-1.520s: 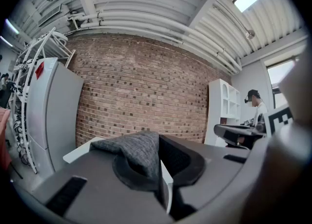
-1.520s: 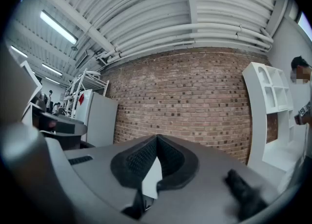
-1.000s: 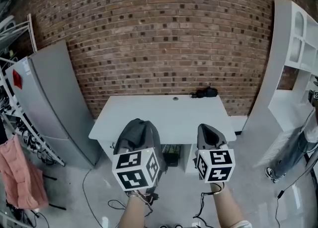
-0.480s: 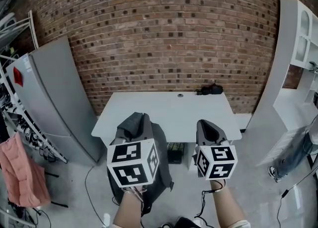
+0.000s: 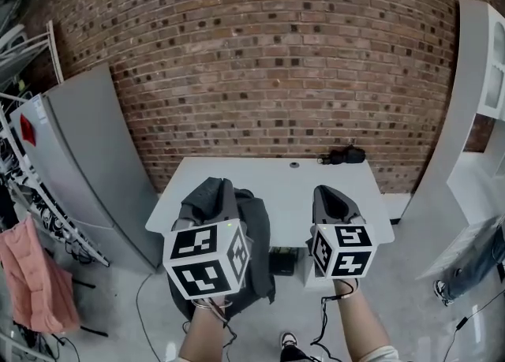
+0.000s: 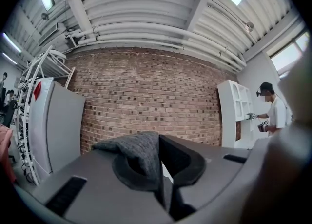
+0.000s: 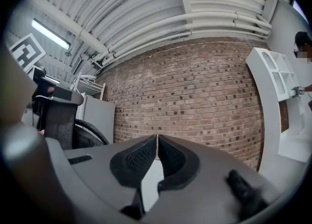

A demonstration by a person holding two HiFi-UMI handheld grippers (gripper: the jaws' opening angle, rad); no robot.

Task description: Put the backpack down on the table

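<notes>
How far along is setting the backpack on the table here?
Done: the left tool is shut on the dark grey fabric backpack. In hand: it hangs before the near edge of the white table. Left: lower it onto the tabletop, release. The right tool is shut, empty.

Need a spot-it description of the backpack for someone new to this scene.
In front of the brick wall stands a white table. At its near left edge, the backpack hangs from the left gripper: dark grey, soft fabric, unlike the small black object at the table's far right.
</notes>
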